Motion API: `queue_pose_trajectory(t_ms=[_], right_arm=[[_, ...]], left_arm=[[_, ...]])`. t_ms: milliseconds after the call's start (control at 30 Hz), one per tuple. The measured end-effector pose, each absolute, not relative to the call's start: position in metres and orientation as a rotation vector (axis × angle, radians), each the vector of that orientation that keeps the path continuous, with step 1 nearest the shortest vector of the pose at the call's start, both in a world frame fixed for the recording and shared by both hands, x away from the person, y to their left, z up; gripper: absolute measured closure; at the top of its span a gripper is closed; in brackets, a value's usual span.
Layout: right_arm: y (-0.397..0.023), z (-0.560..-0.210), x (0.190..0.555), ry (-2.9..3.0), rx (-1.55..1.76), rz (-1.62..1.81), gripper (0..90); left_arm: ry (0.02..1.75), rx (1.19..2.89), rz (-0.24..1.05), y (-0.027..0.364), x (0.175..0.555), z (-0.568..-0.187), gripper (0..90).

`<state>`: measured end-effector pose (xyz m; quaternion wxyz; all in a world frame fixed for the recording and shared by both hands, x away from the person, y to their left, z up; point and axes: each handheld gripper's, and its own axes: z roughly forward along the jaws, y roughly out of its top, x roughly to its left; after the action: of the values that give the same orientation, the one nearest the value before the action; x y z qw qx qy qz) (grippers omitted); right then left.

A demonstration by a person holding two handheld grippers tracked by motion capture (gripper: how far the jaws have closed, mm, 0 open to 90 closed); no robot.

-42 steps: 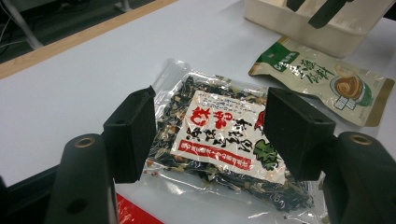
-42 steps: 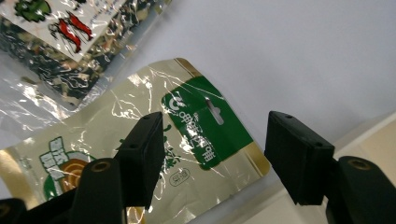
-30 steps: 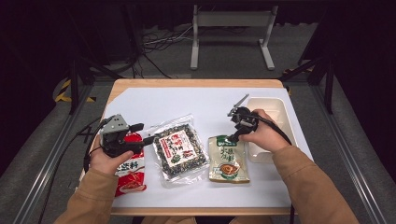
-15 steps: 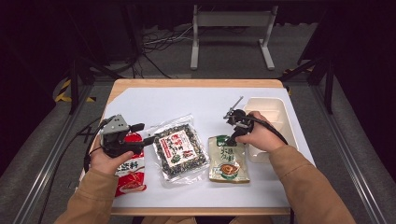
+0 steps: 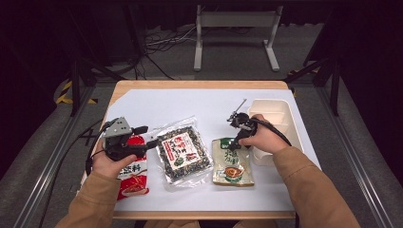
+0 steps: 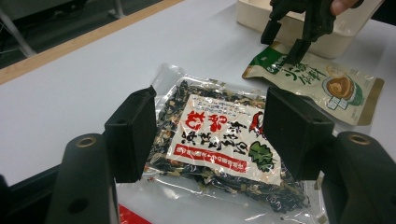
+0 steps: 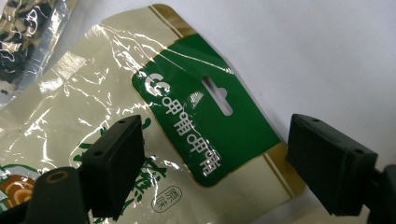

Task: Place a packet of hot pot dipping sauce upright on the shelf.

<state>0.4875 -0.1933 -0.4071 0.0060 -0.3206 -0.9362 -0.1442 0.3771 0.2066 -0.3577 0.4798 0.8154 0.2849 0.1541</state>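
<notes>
Right gripper [image 5: 233, 144] fingers [image 7: 114, 165] stood apart, having just been opening, poised over the top edge of the green-and-cream foil pouch [image 5: 232, 161] with a hang-slot; in the right gripper view the green header sat between the two pads, neither pressing it. So no grip yet on that pouch.

Left gripper [image 5: 153, 141] fingers [image 6: 133, 133] were also apart, nothing clamped, aimed toward 3 o'clock at the clear plastic bag of dark dried seaweed with a red-and-white label [image 5: 183, 154], just short of its edge.

All three packets lay flat on the white tabletop [image 5: 190, 104]: the red-and-white pouch [image 5: 132, 178] at 8 o'clock under the left hand [image 5: 111, 164], seaweed bag at centre, green pouch at 4 o'clock just beside the cream rectangular plastic bin [image 5: 271, 130] at 3 o'clock.

The bin looked empty as far as its visible part showed. Judged as an early stage: nothing packed, pouch pick-up pending, all three packets probably left to go in.
</notes>
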Motion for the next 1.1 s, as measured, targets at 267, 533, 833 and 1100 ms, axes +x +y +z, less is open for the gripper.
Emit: queue_pose_trajectory(t_ms=[267, 533, 833, 1100], right_arm=[[-0.1888, -0.4119, 0.4862, -2.91, -0.957, -0.417, 16.8], [-0.1885, -0.4118, 0.4875, -2.913, -0.961, -0.41, 17.5], [-0.1886, -0.4123, 0.491, -2.953, -0.965, -0.401, 14.6], [-0.188, -0.411, 0.4901, -2.944, -0.968, -0.359, 19.3]], left_arm=[[0.693, 1.996, 0.378, 0.2065, 0.3775, -0.3583, 35.4], [0.698, 1.996, 0.373, 0.2065, 0.3777, -0.3588, 35.4], [0.699, 1.999, 0.37, 0.2057, 0.3775, -0.3595, 35.3], [0.702, 2.001, 0.369, 0.2066, 0.3779, -0.3603, 35.2]])
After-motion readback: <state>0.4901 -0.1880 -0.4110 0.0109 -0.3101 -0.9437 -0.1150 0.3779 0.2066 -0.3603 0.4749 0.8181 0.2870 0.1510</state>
